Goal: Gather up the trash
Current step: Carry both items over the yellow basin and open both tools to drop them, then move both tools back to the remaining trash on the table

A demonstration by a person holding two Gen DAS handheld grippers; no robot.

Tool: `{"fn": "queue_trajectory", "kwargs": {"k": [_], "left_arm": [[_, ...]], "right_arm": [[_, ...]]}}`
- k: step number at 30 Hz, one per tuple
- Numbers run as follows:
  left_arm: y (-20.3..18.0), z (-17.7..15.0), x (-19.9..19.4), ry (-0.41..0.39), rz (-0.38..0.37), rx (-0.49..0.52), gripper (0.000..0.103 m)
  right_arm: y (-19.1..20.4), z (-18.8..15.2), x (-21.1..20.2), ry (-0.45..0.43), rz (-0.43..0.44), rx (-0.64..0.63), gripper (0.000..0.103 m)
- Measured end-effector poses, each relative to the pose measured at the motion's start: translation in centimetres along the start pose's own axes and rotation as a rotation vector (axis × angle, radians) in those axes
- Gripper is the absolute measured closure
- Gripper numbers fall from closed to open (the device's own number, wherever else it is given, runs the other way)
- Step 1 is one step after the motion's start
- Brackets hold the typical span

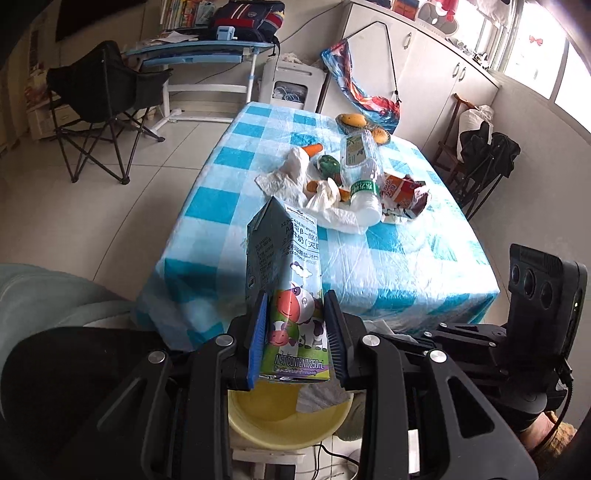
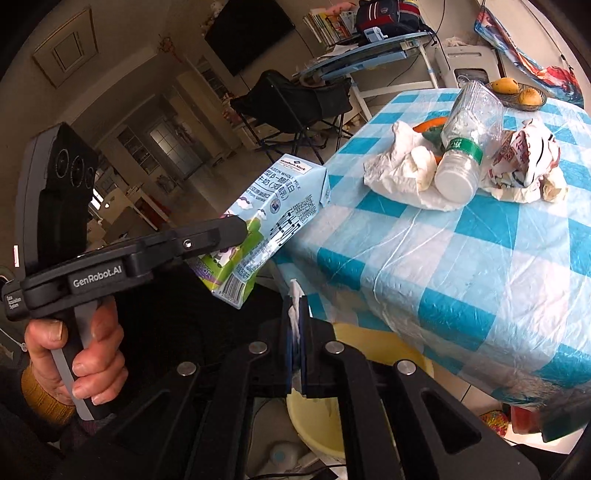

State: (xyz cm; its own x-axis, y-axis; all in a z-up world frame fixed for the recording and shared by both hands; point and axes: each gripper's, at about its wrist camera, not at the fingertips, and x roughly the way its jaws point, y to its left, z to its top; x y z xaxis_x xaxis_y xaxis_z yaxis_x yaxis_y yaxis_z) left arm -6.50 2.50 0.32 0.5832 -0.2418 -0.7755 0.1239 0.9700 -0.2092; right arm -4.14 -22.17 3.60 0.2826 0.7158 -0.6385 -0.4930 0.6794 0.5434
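Setting, as I log it from my station: a lived-in home, main room. Evidence: table [image 1: 424, 266] under a blue-and-white checked plastic cloth; fruit bowl [image 2: 517, 94] at its far edge; child's study desk [image 1: 207, 55] bearing a school backpack [image 1: 247, 16] and stacked books [image 1: 184, 11]; folding camp chair [image 1: 99, 107]; wall-mounted television [image 2: 251, 33]; white cupboards [image 1: 417, 62] under the windows; tiled floor [image 1: 92, 206].

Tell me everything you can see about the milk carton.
The milk carton is a small printed box, pale blue and green with cartoon cows, marked 250 mL. It looks intact, held off the table, its lower end clamped between the pads of the left hand-held gripper, above a yellow bin beside the checked table.
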Motion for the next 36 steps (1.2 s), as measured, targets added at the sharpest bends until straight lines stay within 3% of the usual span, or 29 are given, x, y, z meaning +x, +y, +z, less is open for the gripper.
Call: {"fn": "queue_trajectory", "kwargs": {"k": [1,2,4,11,13,19,27,36], "left_arm": [[0.1,-0.9,0.3,0.024,-0.002,-0.013,0.074],[0.1,-1.8,0.7,0.045,-0.002,-0.024,0.074],[-0.1,-3.2,1.2,0.082,0.0,-0.04,0.074],[-0.7,-4.7,2.4,0.155,0.016,-0.023,0.071],[-0.5,-4.8,2.4,0.16,0.027,-0.025,0.053],[0.0,-3.8,-0.1,0.031,0.004,-0.04,0.037],[-0.2,-2.6,-5.9,-0.298,0.068,0.034,0.015],[1.0,-2.1,-7.5,-0.379,0.042,0.006,0.012]], "right_arm": [[0.0,-0.2,0.2,0.01,-0.011,0.005,0.091],[0.0,-0.3,0.1,0.006,-0.023,0.006,0.075],[0.0,-0.2,-0.6,-0.026,-0.049,0.004,0.061],[-1.9,-1.7,-2.2,-0.109,-0.143,0.114,0.06],[-2.5,-1.8,-2.7,-0.13,-0.171,0.132,0.06],[-2.1,-2.5,-3.4,-0.175,-0.302,0.131,0.053],[-0.4,-2.3,-1.3,-0.159,-0.442,0.048,0.051],[1.6,-1.9,1.5,-0.103,-0.491,-0.073,0.048]]}}
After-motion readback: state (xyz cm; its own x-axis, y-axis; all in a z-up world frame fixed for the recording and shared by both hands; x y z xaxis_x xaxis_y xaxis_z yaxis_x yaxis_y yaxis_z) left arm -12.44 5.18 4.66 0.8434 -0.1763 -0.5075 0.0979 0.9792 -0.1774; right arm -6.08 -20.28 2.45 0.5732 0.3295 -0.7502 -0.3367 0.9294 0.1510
